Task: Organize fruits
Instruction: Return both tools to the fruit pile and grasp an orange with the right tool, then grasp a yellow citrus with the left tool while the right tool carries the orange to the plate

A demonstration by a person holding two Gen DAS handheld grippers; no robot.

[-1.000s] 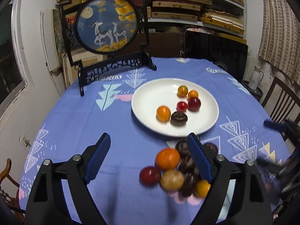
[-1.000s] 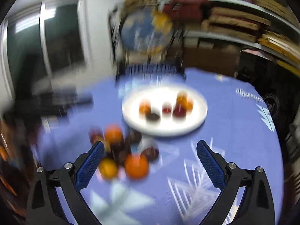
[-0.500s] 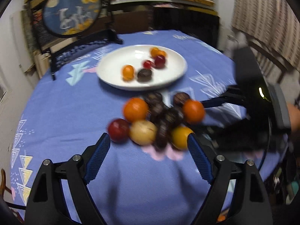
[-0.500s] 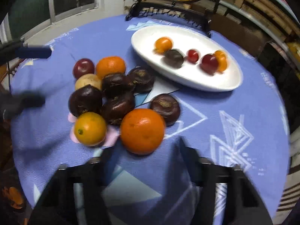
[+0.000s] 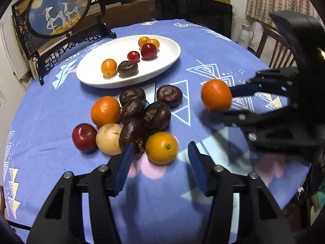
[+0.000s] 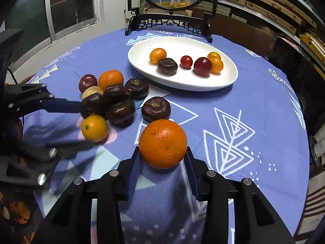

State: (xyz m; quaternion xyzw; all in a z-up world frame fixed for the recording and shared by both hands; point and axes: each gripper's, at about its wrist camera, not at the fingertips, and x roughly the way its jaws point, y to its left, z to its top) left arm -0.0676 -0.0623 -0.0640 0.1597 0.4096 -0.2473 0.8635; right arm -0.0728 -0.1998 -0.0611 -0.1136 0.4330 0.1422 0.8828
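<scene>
My right gripper (image 6: pixel 162 160) is shut on a large orange (image 6: pixel 163 143), held just above the blue tablecloth; the orange also shows in the left wrist view (image 5: pixel 216 94). My left gripper (image 5: pixel 160 158) is open, its jaws on either side of a small yellow-orange citrus (image 5: pixel 161 148), not closed on it. Beside it lies a pile: several dark brown water chestnuts (image 5: pixel 156 116), another orange (image 5: pixel 105 110), a red plum (image 5: pixel 84 137) and a tan fruit (image 5: pixel 109 138). A white oval plate (image 5: pixel 162 69) behind holds small citrus, red fruits and one chestnut.
A framed round deer screen on a black stand (image 5: pixel 59 10) stands behind the plate. A dark chair back (image 5: pixel 193 14) and a white jug (image 5: pixel 245 33) are beyond the round table's far edge. Shelves line the back wall.
My right gripper has closed on the large orange and lifted it off the cloth. My left gripper has moved in around the small citrus and its jaws have narrowed.
</scene>
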